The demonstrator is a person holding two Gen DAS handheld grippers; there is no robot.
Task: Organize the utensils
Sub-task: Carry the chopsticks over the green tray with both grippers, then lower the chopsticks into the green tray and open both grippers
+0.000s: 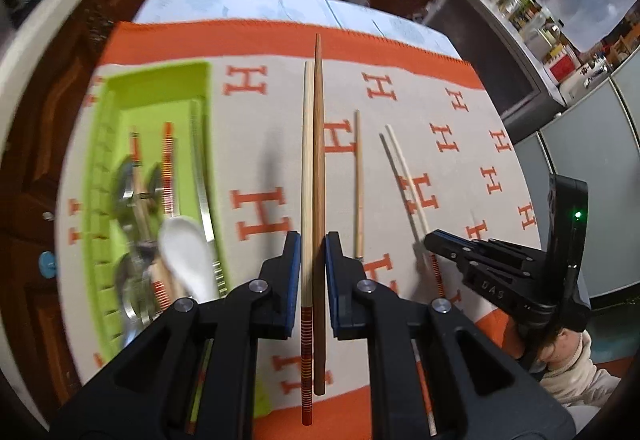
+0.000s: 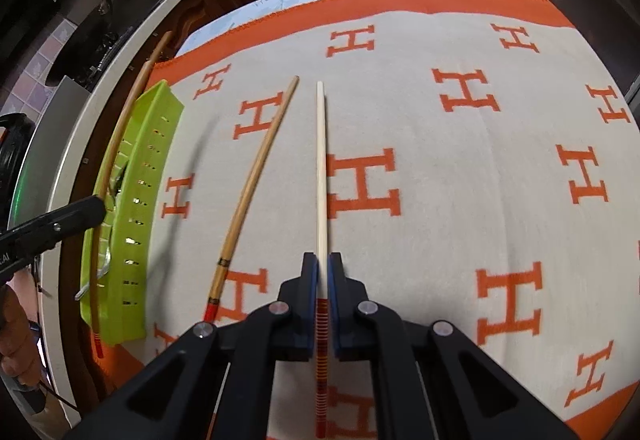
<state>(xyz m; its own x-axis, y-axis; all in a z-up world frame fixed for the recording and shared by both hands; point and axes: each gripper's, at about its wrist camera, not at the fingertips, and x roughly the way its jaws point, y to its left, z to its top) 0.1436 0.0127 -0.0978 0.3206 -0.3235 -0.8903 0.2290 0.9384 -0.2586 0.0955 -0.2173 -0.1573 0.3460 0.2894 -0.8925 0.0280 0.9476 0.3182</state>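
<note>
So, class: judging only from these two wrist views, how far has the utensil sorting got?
Done: the green tray already holds a white spoon, metal spoons and some chopsticks. In hand: the left gripper clamps two chopsticks; the right gripper clamps one pale chopstick. Left: one brown chopstick lies loose on the orange-patterned cloth, plus tray delivery.
</note>
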